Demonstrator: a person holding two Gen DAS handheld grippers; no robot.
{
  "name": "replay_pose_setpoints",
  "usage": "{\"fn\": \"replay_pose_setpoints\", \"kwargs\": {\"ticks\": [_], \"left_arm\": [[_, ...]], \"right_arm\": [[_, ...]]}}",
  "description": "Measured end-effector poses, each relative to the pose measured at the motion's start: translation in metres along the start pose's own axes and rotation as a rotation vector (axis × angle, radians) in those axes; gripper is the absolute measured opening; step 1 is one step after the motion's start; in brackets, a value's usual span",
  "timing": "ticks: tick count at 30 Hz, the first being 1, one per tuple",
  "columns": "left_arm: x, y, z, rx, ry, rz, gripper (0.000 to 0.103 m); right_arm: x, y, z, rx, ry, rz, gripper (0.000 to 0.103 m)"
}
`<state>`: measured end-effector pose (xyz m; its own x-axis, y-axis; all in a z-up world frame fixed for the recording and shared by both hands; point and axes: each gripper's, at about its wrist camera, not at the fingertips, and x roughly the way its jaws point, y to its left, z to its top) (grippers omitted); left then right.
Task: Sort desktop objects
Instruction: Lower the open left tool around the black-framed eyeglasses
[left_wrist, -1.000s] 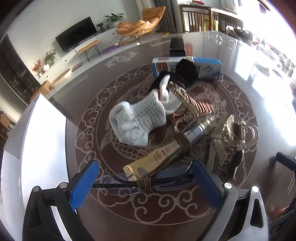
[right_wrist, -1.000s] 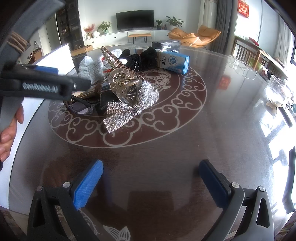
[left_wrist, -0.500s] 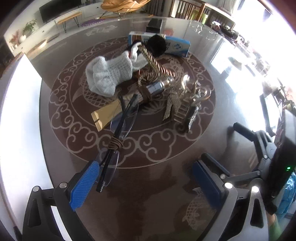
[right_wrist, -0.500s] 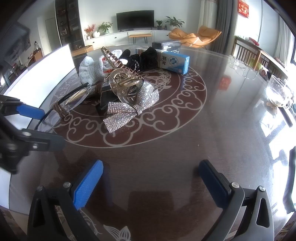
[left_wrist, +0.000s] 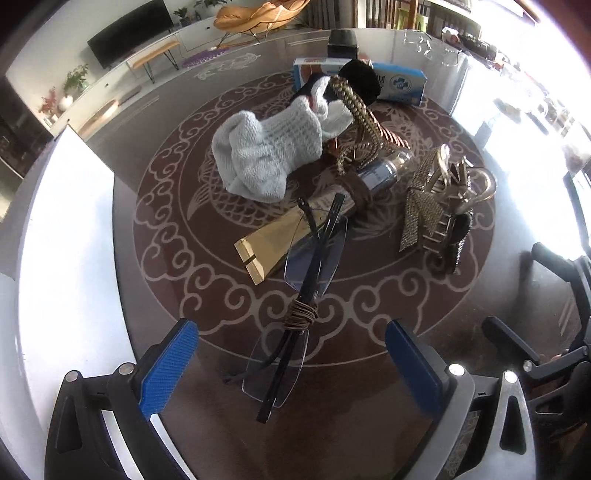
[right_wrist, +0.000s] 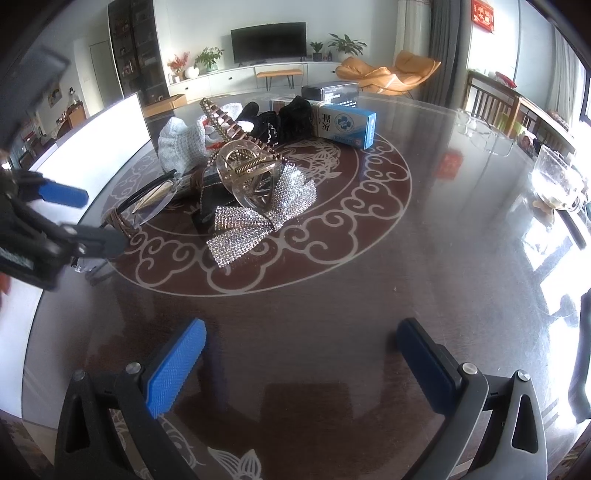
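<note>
Left tongs (left_wrist: 291, 363): spread wide and empty, low over the near edge of the counter (left_wrist: 369, 424), with the glasses lying between the blue pads.
Right tongs (right_wrist: 301, 363): also spread and holding nothing, over bare counter well short of the pile.
Glasses (left_wrist: 295, 314): rimless pair, arms folded, a brown hair tie (left_wrist: 303, 316) wound round the middle; they lie flat at the near edge of the heap, the far lens overlapping the tan packet (left_wrist: 275, 240).
Rhinestone bow and clear claw clip (right_wrist: 258, 199): stacked together just beside the glasses, resting on a dark item that cannot be made out.
Middle of the heap: a white knitted sock (left_wrist: 266, 155), a small glass bottle (left_wrist: 384, 171) and a gold braided hairband (left_wrist: 356, 110), all touching or overlapping.
Far side: black fabric pieces (right_wrist: 291, 116) against a blue-and-white box (right_wrist: 347, 125), a dark box (right_wrist: 330, 91) behind it.
Progress, as judged: barely begun; nothing appears set apart into groups, and almost every item sits in one tangle.
Left to do: the whole pile, likely starting with the glasses nearest the left tongs.
</note>
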<state>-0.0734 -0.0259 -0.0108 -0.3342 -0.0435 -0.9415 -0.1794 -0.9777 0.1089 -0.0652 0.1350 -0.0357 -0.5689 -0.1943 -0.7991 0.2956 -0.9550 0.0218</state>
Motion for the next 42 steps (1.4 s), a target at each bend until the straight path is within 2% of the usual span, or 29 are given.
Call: {"fn": "replay_pose_setpoints", "kwargs": {"ticks": [5,9,26,42], "left_arm": [[0.014,0.006,0.000,-0.036,0.001,-0.023,0.103],[0.022,0.017,0.004,-0.085,0.008,-0.075,0.103],[0.031,0.031,0.009,-0.094,-0.053,-0.073,0.103],[0.040,0.036,0.020,-0.103,-0.065,-0.071,0.103]], "right_arm": [[0.000,0.000,0.000,-0.002,0.001,-0.002,0.103],[0.000,0.001,-0.001,-0.005,0.003,-0.007,0.103],[0.002,0.003,-0.001,-0.014,0.007,-0.015,0.103],[0.002,0.003,-0.001,-0.015,0.007,-0.016,0.103]]}}
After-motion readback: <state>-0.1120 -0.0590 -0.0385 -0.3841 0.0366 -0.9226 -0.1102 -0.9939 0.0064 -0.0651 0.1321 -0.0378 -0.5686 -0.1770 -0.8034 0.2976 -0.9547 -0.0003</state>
